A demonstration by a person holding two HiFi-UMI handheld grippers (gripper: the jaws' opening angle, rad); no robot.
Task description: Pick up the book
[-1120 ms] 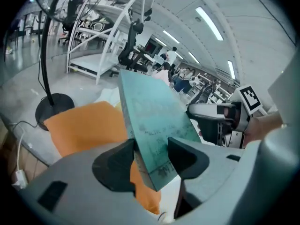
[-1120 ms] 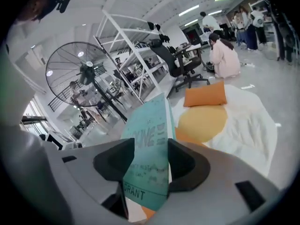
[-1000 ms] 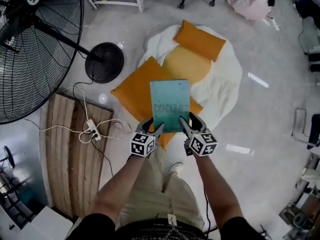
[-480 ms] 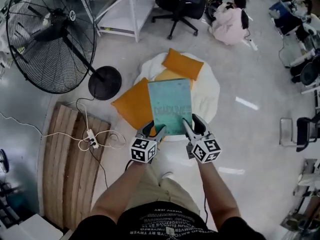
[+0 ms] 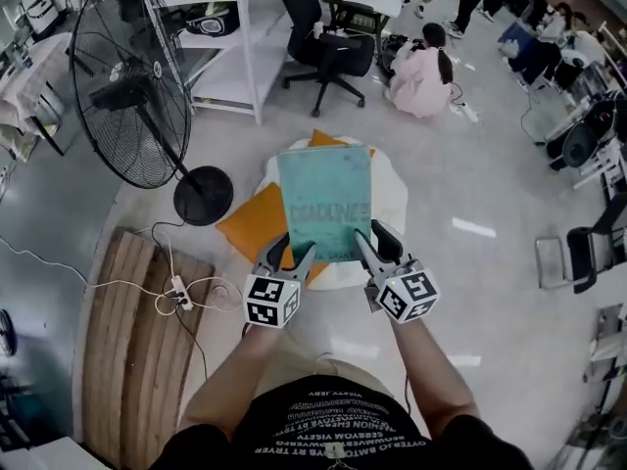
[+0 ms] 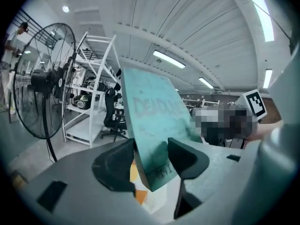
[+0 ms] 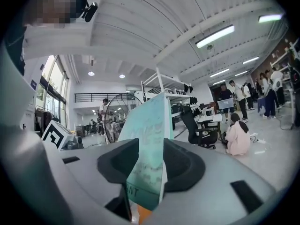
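A teal book [image 5: 325, 204] is held up over the floor by its near edge, cover facing me. My left gripper [image 5: 287, 253] is shut on the book's near left corner. My right gripper [image 5: 377, 243] clamps the near right corner, its jaws still closing on the book between them. In the left gripper view the book [image 6: 154, 121] stands tilted between the two dark pads of the left gripper [image 6: 152, 156]. The right gripper view shows the book [image 7: 149, 139] edge-on, pinched by the right gripper [image 7: 147, 161].
Below the book lie orange cushions [image 5: 257, 225] on a white beanbag [image 5: 392, 189]. A big standing fan [image 5: 127, 96] with a round base [image 5: 204, 196] is at the left. A wooden pallet [image 5: 127, 331] with a cable lies near left. An office chair [image 5: 328, 52] and a seated person [image 5: 419, 76] are beyond.
Both grippers have risen with the book, which is now far above the cushions. The cushions and floor look smaller, and more of the room shows at the top.
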